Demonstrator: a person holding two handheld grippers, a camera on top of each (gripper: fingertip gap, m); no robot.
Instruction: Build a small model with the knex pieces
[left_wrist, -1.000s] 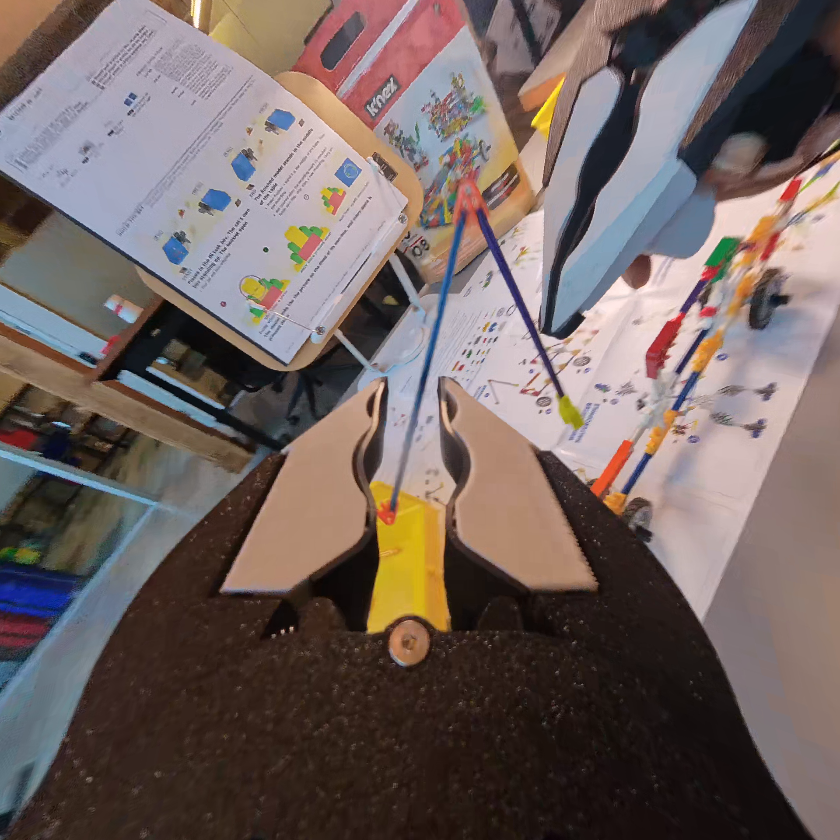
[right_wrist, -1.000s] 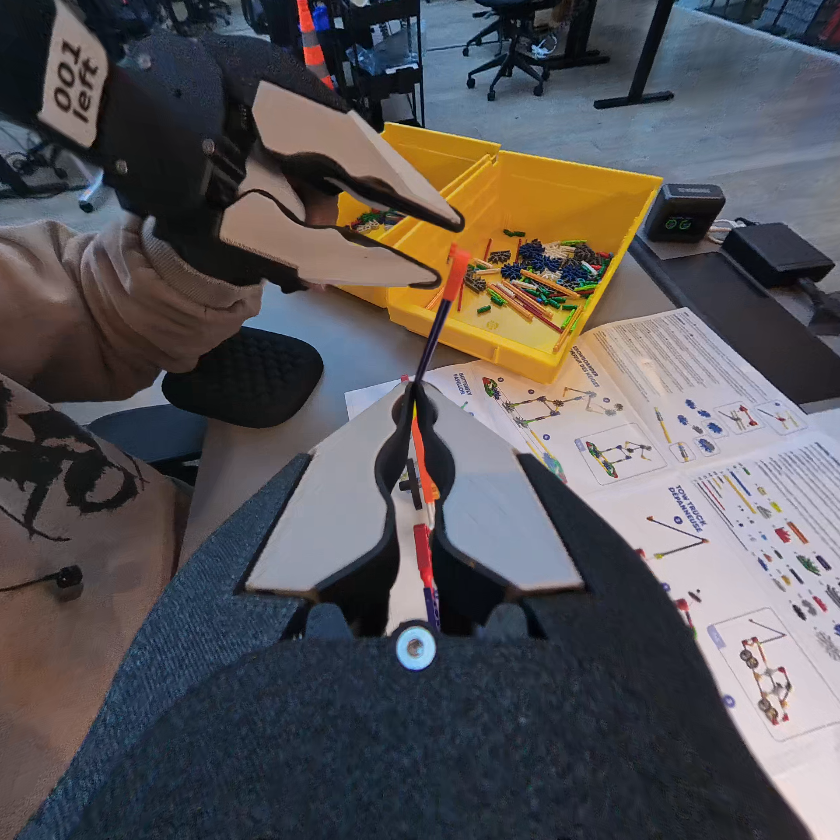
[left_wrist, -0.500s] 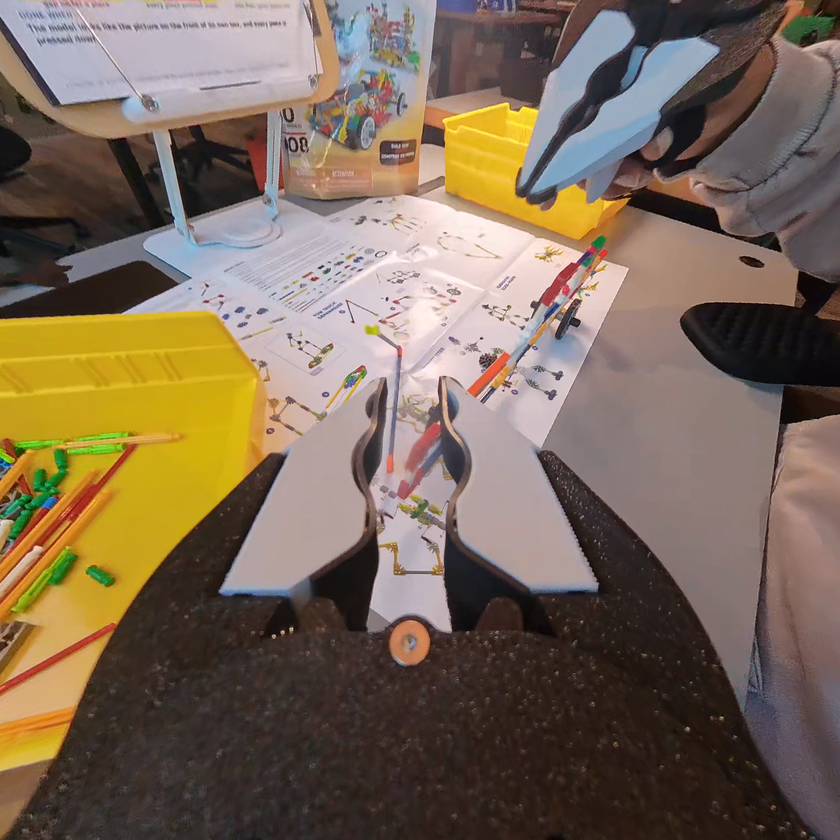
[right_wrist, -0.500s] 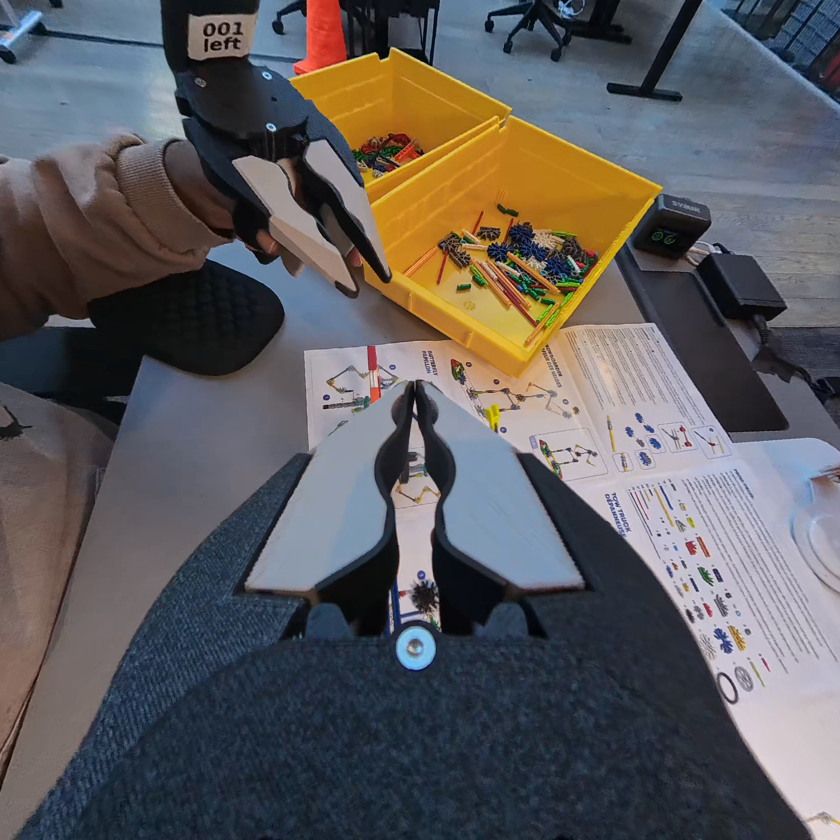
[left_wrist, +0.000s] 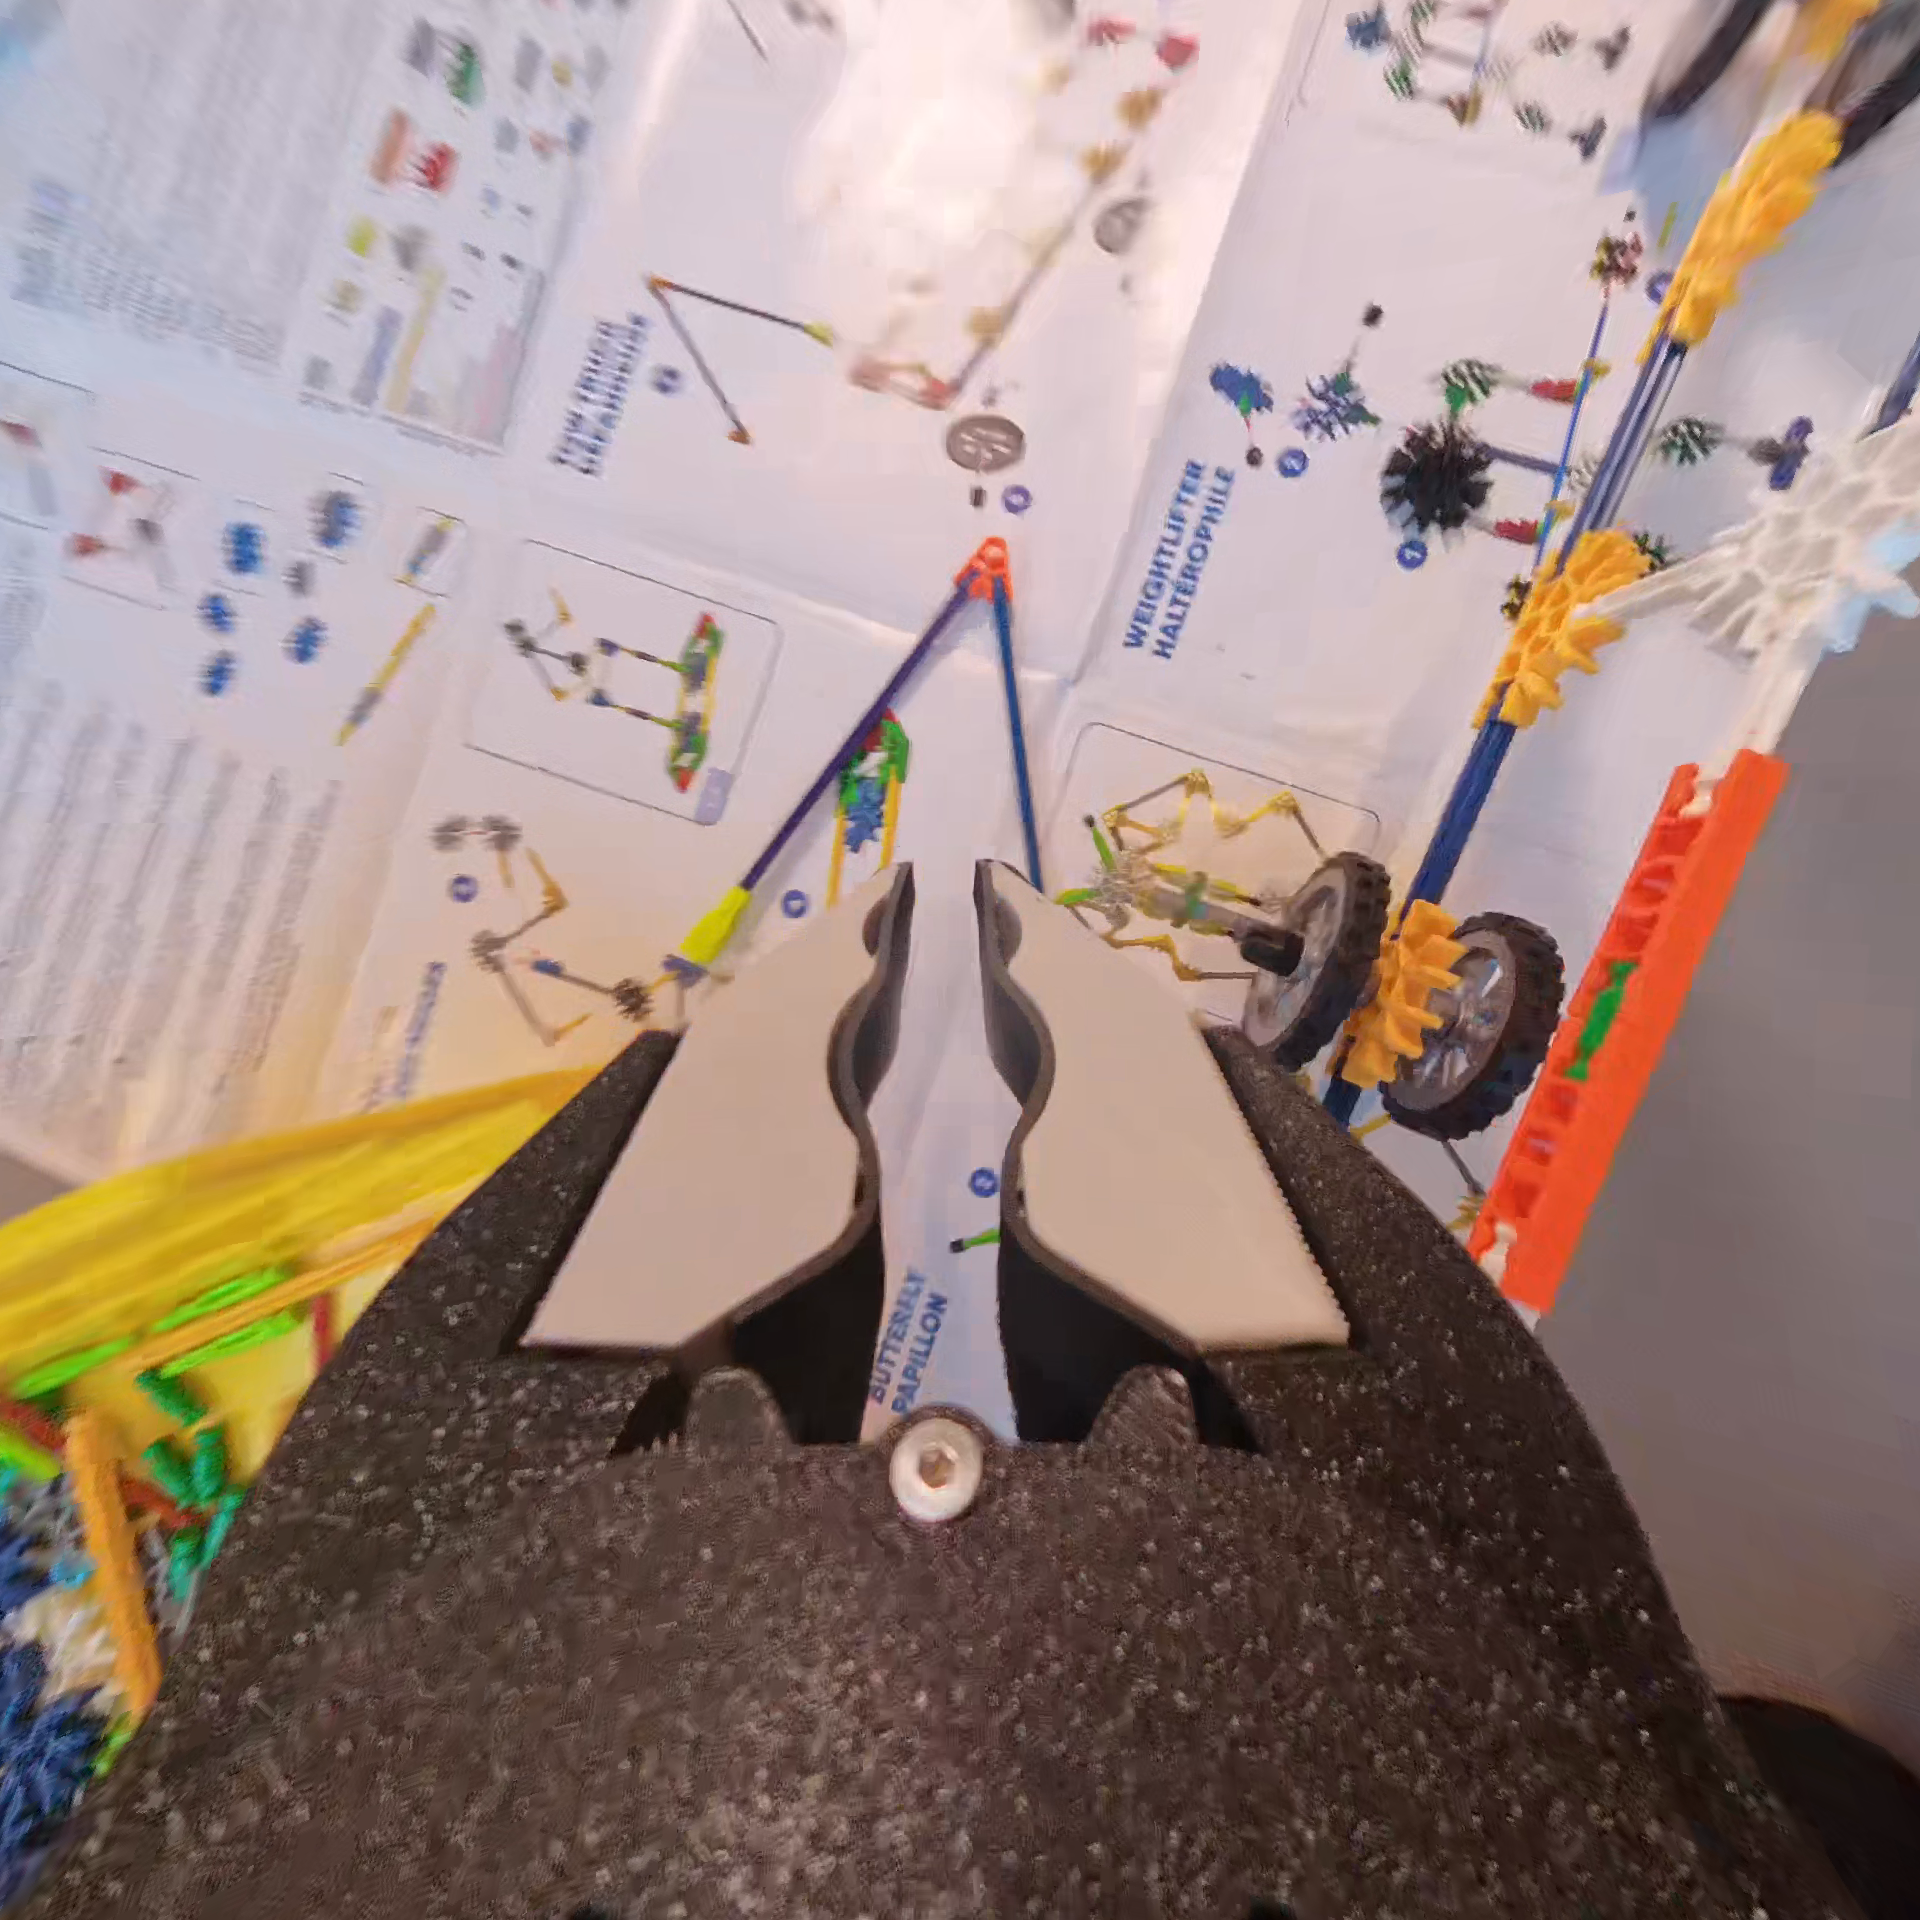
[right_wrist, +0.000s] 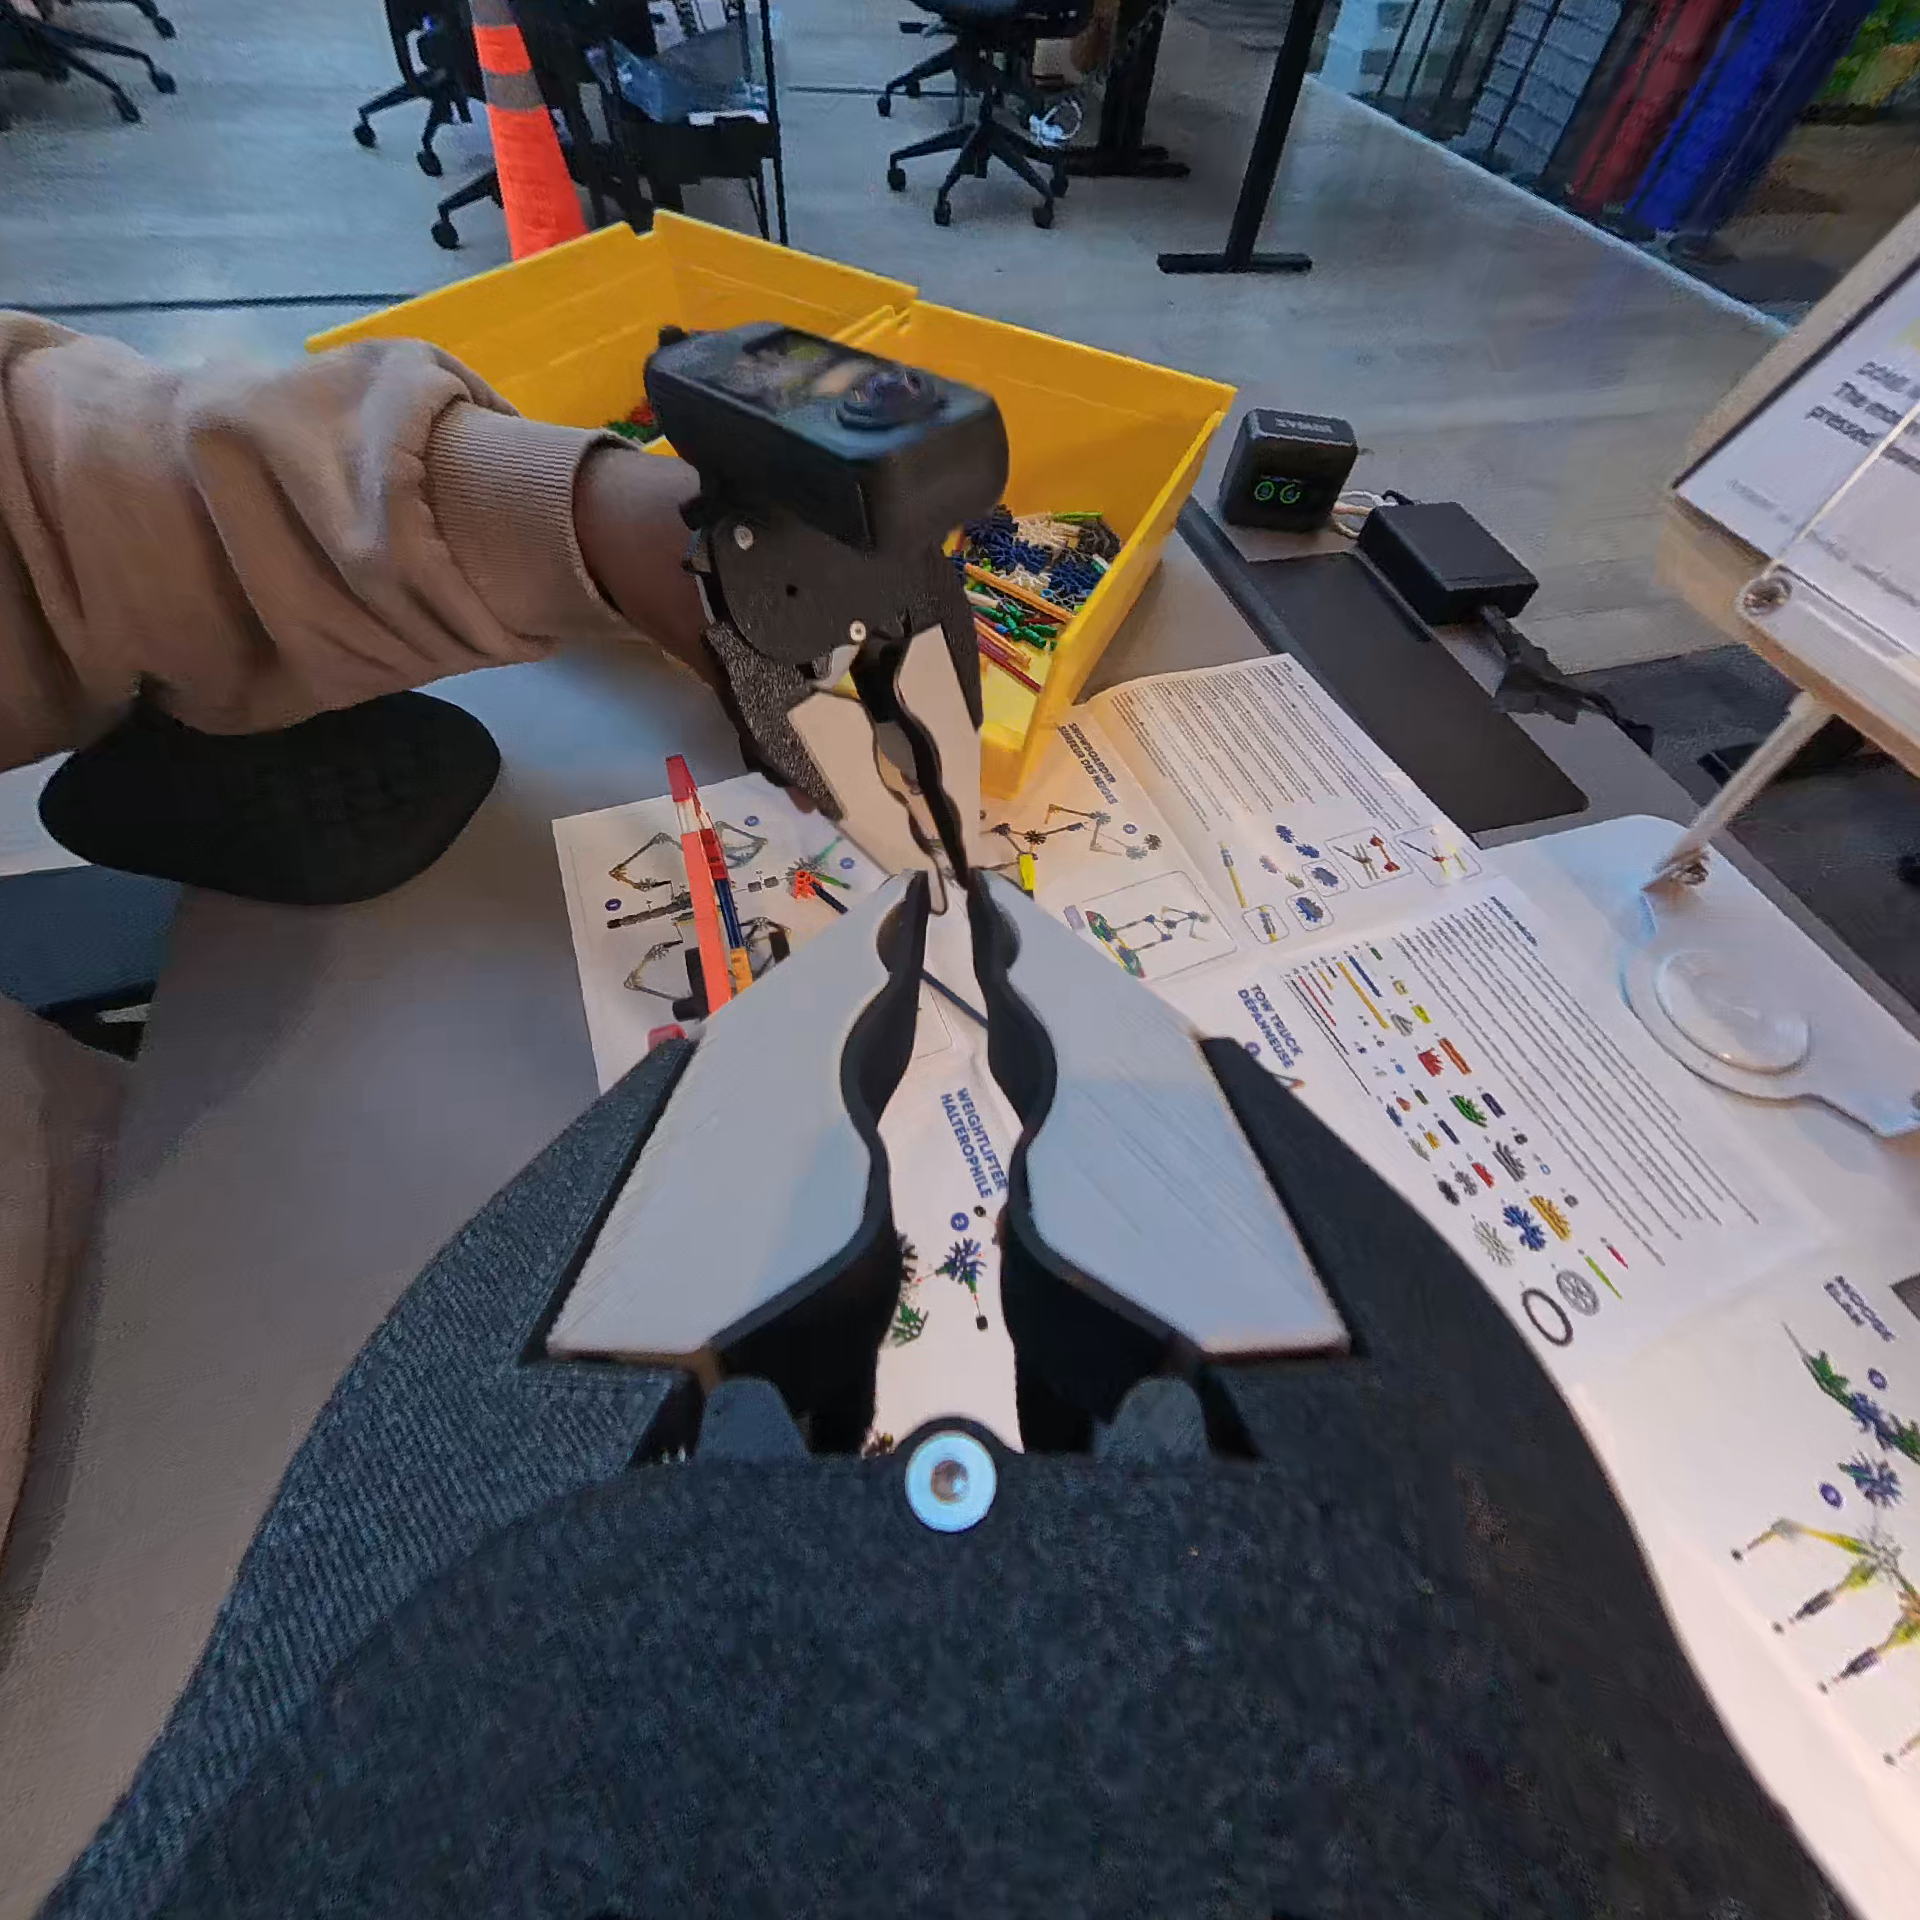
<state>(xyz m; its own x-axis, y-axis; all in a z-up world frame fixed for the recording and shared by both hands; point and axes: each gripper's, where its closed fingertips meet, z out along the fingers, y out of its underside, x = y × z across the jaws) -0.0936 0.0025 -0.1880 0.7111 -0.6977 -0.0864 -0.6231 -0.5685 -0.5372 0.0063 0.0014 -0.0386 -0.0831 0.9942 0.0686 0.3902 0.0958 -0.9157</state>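
A large printed instruction sheet (right_wrist: 1455, 1039) lies unfolded on the grey table (right_wrist: 312, 1143). At its far edge stand two yellow bins (right_wrist: 1132, 436) side by side, the nearer one holding loose coloured rods and connectors (right_wrist: 1039, 582). To their right a small black device with green lights (right_wrist: 1286, 468) and a black power brick (right_wrist: 1444, 561) sit on a dark mat (right_wrist: 1403, 727). A white stand base (right_wrist: 1745, 997) rests on the sheet's right part. Beyond the table, an orange cone (right_wrist: 525, 135) and office chairs (right_wrist: 987, 114) stand on the floor.

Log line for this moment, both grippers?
left gripper: open, empty, over two-rod piece | right gripper: open, empty, above instruction sheet
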